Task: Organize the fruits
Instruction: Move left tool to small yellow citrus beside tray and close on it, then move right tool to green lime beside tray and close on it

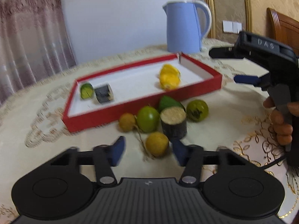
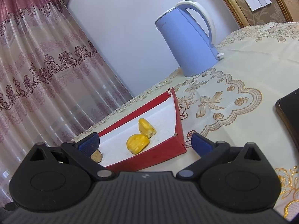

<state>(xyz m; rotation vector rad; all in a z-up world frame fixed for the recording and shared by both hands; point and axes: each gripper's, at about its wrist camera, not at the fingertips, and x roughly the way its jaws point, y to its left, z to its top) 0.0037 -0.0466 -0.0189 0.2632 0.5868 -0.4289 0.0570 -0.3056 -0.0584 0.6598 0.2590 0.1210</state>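
Lacy cream cloth on the worktop (image 1: 37, 108), curtain (image 1: 28, 37) behind. Red tray (image 1: 112, 114) mid-worktop, loose fruits (image 1: 147, 119) touching its front wall. Left tool (image 1: 147, 152) unclenched around a yellow fruit (image 1: 157, 143); right tool (image 2: 144, 141) released, empty.

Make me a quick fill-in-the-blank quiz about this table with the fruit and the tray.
1. The tray has ___ outer walls.
2. The yellow fruit pieces lie ___ the tray.
3. Behind the tray stands a light blue ___.
4. The green round fruit sits ___ the tray, on the tablecloth.

Missing words: red; inside; kettle; outside
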